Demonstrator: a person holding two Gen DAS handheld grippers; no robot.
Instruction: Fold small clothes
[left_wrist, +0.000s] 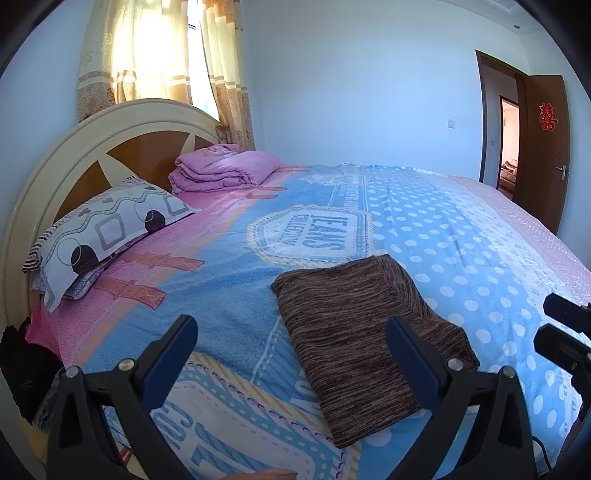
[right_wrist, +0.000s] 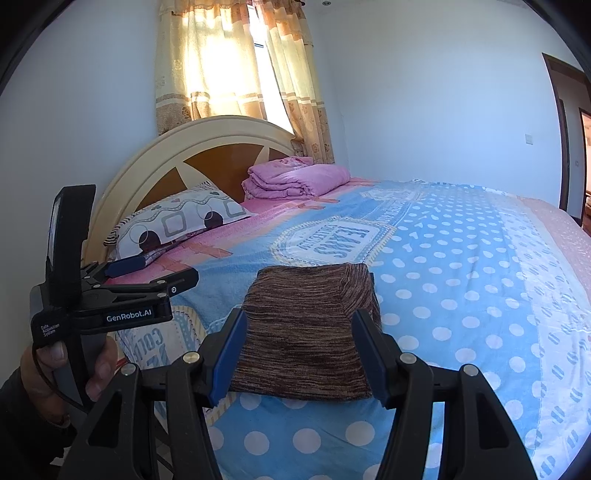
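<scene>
Right wrist view: folded brown garment (right_wrist: 306, 332) lies on the bed (right_wrist: 461, 295) ahead of the right gripper (right_wrist: 299, 354), fingers parted, empty. Left gripper (left_wrist: 291, 354) likewise released. Fold appears finished; next, likely setting it aside

Your background: bed (left_wrist: 461, 229) under a blue polka-dot cover, pink sheet along the head side. Arched cream-and-brown headboard (left_wrist: 122, 147). Patterned pillow (left_wrist: 107, 236) lies at its base, a folded pink quilt (left_wrist: 225, 170) beside it, nearer the wall. Yellow-beige curtain (left_wrist: 166, 55) behind the headboard, sun coming through. Brown door (left_wrist: 543, 147) stands open at far right, red paper cutout (left_wrist: 548, 116) stuck on it.
</scene>
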